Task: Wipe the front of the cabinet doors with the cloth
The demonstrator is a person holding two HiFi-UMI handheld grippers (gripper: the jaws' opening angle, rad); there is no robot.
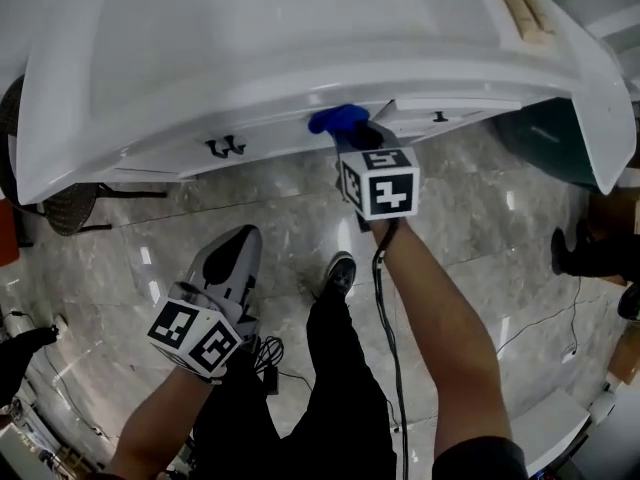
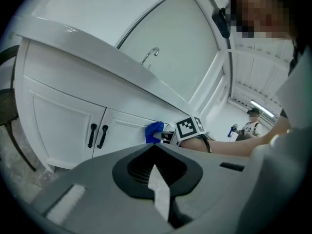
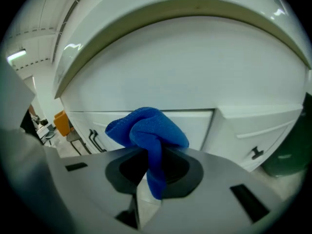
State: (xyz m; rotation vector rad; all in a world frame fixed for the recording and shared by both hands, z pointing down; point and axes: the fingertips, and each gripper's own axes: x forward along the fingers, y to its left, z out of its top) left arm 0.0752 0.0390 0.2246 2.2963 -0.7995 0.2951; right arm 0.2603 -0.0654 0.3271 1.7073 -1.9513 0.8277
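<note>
Closest in the head view, two bare forearms reach down toward the white cabinet (image 1: 280,136). The left gripper (image 1: 238,240) hangs over the grey marble floor (image 1: 150,218), well apart from the cabinet front. The right gripper (image 1: 352,140) is up at that front, just under the basin (image 1: 300,48) that tops the cabinet, with the blue cloth (image 1: 335,119) bunched at its tip. A pair of black handles (image 1: 225,148) shows on the cabinet to the left of the cloth, and a black shoe (image 1: 340,268) stands on the floor short of the cabinet. In the left gripper view, the left fingers (image 2: 97,179) are clenched together with nothing between them and aim at the cabinet. Beyond them the cloth sits high on a door (image 2: 126,130), right of the paired handles, with the right gripper's marker cube (image 2: 190,127) just behind it. A faucet (image 2: 151,55) rises above the cabinet top. In the right gripper view, the right fingers (image 3: 219,179) are grasping the cloth, which bulges above them and trails a tail down between them. The cabinet's panelled front lies directly behind the cloth, though whether the two touch cannot be told.
</note>
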